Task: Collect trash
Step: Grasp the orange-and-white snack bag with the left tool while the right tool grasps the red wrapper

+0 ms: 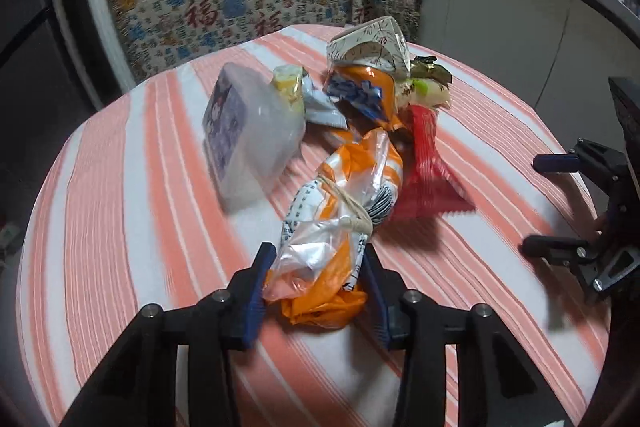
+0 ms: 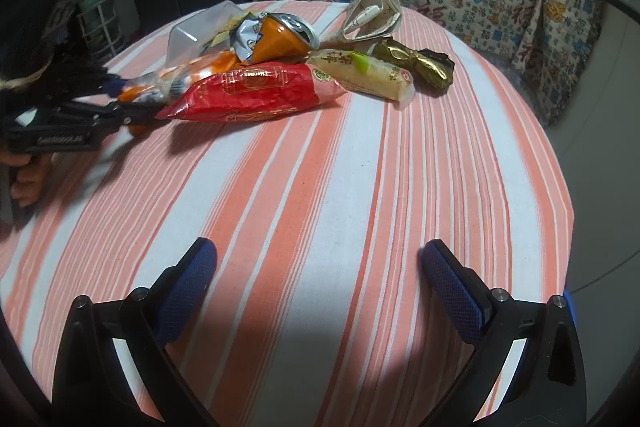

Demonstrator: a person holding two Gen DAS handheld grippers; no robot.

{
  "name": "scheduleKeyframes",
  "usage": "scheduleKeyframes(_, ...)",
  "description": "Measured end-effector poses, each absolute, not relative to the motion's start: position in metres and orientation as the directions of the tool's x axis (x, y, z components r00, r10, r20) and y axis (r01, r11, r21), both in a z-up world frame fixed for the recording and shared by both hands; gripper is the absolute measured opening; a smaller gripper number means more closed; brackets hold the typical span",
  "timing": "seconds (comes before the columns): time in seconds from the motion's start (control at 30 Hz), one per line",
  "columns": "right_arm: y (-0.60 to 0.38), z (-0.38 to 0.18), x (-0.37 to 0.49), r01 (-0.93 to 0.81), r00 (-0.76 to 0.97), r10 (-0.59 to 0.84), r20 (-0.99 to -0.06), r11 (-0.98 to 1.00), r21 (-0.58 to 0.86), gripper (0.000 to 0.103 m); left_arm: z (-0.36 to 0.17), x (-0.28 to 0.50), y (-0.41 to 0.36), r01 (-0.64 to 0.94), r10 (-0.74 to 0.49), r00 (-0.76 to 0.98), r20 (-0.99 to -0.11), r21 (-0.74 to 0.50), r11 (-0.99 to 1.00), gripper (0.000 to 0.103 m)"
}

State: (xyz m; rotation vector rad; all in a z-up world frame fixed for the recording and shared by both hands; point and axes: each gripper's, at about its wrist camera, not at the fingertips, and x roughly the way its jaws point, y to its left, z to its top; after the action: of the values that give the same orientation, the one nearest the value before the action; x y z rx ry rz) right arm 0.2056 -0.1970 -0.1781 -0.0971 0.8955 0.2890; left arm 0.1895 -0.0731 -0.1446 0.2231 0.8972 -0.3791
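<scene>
Left tool (image 1: 318, 291) clamped on the near end of an orange-and-clear plastic bag (image 1: 340, 211), bag lying among heaped wrappers on the striped surface (image 2: 340, 187), right tool (image 2: 320, 267) wide, hovering nearby.

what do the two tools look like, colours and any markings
Both are black angular frames with silver pivot bolts and dark blue textured pads. The left tool shows long blue pads; in the right view its body carries small pale lettering. The right tool has cross-hatched pads.
</scene>
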Motion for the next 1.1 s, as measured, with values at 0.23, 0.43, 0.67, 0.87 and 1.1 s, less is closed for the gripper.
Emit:
scheduleKeyframes(0.23, -0.197, -0.178, 0.206, -0.288, 0.590, 0.207, -0.780, 0.957, 0.037, 0.103, -0.143, 0.124, -0.077, 0.298, -0.205, 0.529, -0.824, -0.047, 0.953, 0.051)
scheduleKeyframes(0.43, -0.197, -0.178, 0.205, -0.289, 0.591, 0.209, -0.779, 0.957, 0.038, 0.103, -0.138, 0.117, -0.089, 0.360, -0.254, 0.509, -0.822, -0.064, 0.931, 0.062)
scheduleKeyframes(0.67, -0.196, -0.175, 0.206, -0.292, 0.593, 0.211, -0.777, 0.956, 0.037, 0.103, -0.141, 0.145, -0.097, 0.312, -0.207, 0.535, -0.819, -0.037, 0.950, 0.068)
scheduleKeyframes(0.87, -0.197, -0.175, 0.205, -0.293, 0.593, 0.213, -0.776, 0.955, 0.038, 0.103, -0.144, 0.148, -0.104, 0.349, -0.201, 0.572, -0.795, 0.014, 0.937, 0.061)
scheduleKeyframes(1.1, -0.197, -0.175, 0.206, -0.293, 0.594, 0.214, -0.776, 0.955, 0.039, 0.103, -0.133, 0.141, -0.068, 0.110, -0.109, 0.639, -0.762, -0.050, 0.993, 0.046)
